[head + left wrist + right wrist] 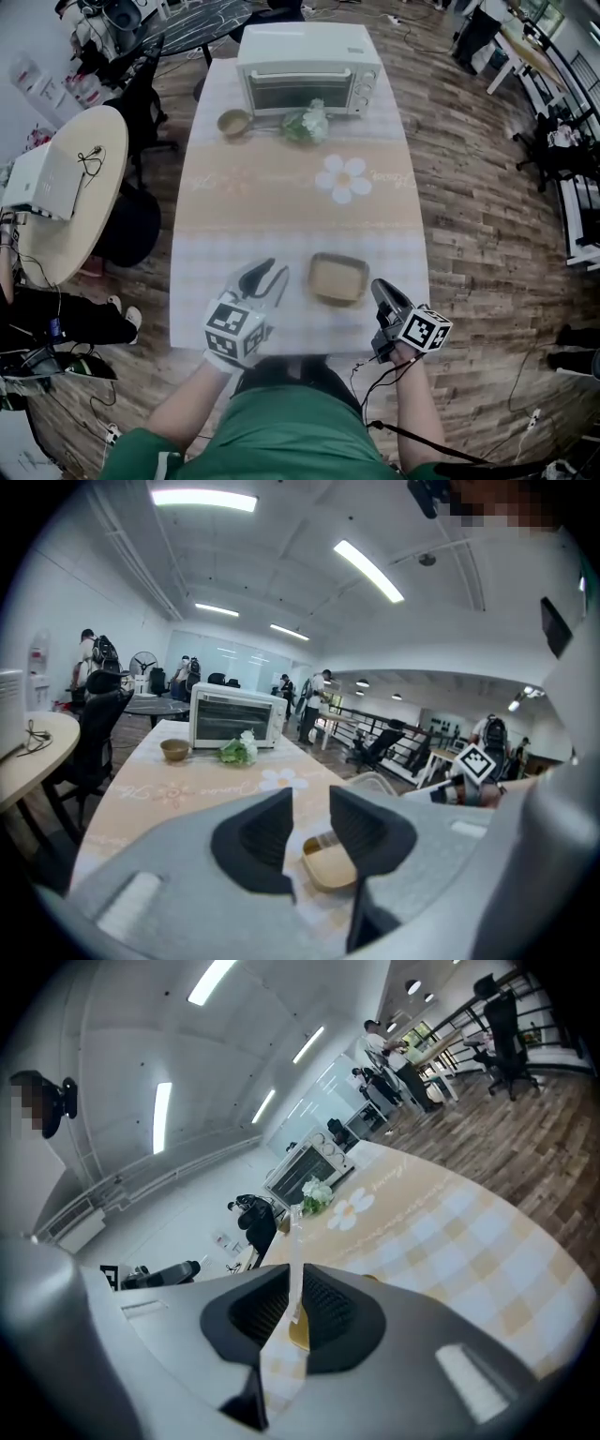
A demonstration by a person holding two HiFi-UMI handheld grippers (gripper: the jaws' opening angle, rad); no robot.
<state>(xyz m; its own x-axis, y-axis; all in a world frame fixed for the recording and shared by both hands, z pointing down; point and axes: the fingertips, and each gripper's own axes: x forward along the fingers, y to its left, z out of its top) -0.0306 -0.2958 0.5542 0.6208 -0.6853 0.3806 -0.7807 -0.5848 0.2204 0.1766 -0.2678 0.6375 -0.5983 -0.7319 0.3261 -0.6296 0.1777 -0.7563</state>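
Observation:
My left gripper (272, 274) hovers open over the near end of a cloth-covered table (281, 202), with nothing between its jaws (311, 803). A square wooden dish (338, 278) lies just to its right, and it shows beyond the jaws in the left gripper view (328, 866). My right gripper (378, 286) sits at the dish's right side, low on the cloth. Its jaws (295, 1283) are shut on a thin pale strip that stands up between them. The strip looks like a pinched fold of the checked tablecloth (469, 1251).
A white toaster oven (307, 67) stands at the table's far end, with a small bowl (234, 122) and a bunch of green and white flowers (307, 124) in front of it. A round table (84, 178) and a dark chair (131, 225) stand to the left. Wooden floor lies to the right.

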